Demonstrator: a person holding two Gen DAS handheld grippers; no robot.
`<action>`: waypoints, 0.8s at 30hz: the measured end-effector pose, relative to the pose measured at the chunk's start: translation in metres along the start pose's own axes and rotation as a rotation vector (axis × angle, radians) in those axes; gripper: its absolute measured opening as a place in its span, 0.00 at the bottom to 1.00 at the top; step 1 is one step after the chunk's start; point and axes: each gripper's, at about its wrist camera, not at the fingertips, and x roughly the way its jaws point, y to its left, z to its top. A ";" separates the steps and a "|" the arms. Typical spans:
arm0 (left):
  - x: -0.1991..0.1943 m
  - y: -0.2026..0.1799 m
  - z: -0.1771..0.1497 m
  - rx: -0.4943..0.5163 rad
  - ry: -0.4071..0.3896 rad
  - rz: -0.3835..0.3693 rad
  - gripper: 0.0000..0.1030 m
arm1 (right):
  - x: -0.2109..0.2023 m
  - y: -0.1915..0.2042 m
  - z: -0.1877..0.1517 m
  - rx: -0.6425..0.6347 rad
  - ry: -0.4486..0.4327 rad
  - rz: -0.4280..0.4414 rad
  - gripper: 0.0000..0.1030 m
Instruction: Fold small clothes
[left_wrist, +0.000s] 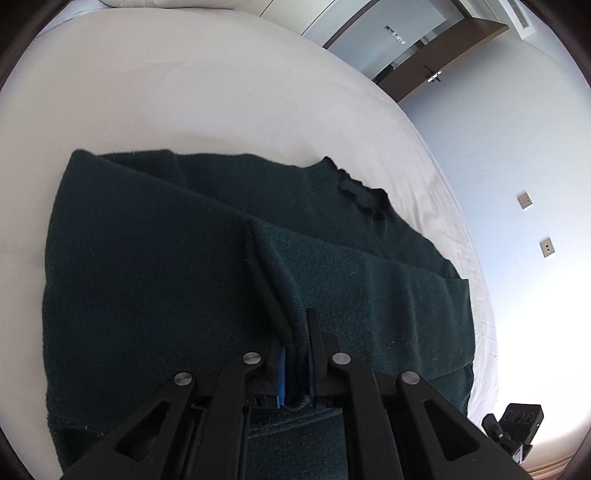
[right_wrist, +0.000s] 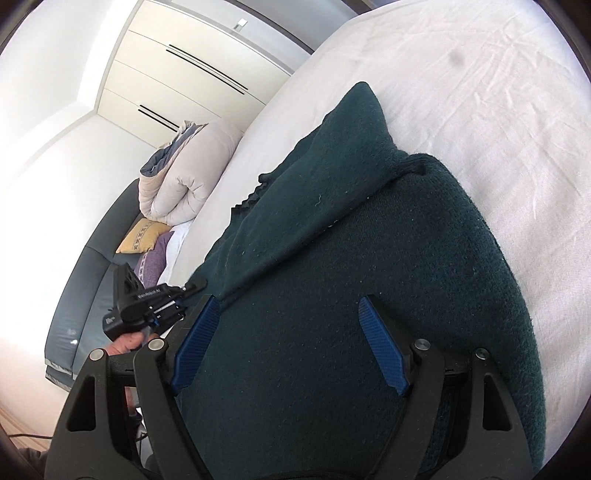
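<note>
A dark green knit sweater (left_wrist: 155, 266) lies on the white bed (left_wrist: 184, 92), its ruffled collar (left_wrist: 362, 192) at the far right. My left gripper (left_wrist: 297, 332) is shut on a ribbed edge of the sweater and lifts a fold of it. In the right wrist view the sweater (right_wrist: 351, 277) fills the middle, partly folded over itself. My right gripper (right_wrist: 288, 306) is open just above the sweater, its blue pads (right_wrist: 382, 343) apart and empty. The left gripper (right_wrist: 155, 299) shows at the sweater's left edge, at the bed's side.
The bed sheet (right_wrist: 480, 92) spreads right and beyond the sweater. A rolled duvet (right_wrist: 184, 173) and cushions (right_wrist: 142, 236) lie on a grey sofa (right_wrist: 85, 280) left of the bed. A wardrobe (right_wrist: 192, 62) stands behind. A door (left_wrist: 436, 62) and wall lie beyond the bed.
</note>
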 end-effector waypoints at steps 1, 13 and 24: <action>0.003 0.001 -0.001 0.000 0.005 0.000 0.08 | 0.002 0.002 0.003 0.007 0.004 -0.004 0.75; 0.005 0.008 -0.008 -0.035 0.003 -0.031 0.10 | 0.012 -0.005 0.023 0.071 -0.025 -0.035 0.75; -0.040 -0.002 -0.016 -0.005 -0.052 0.155 0.58 | -0.005 0.021 0.049 0.063 -0.061 -0.038 0.75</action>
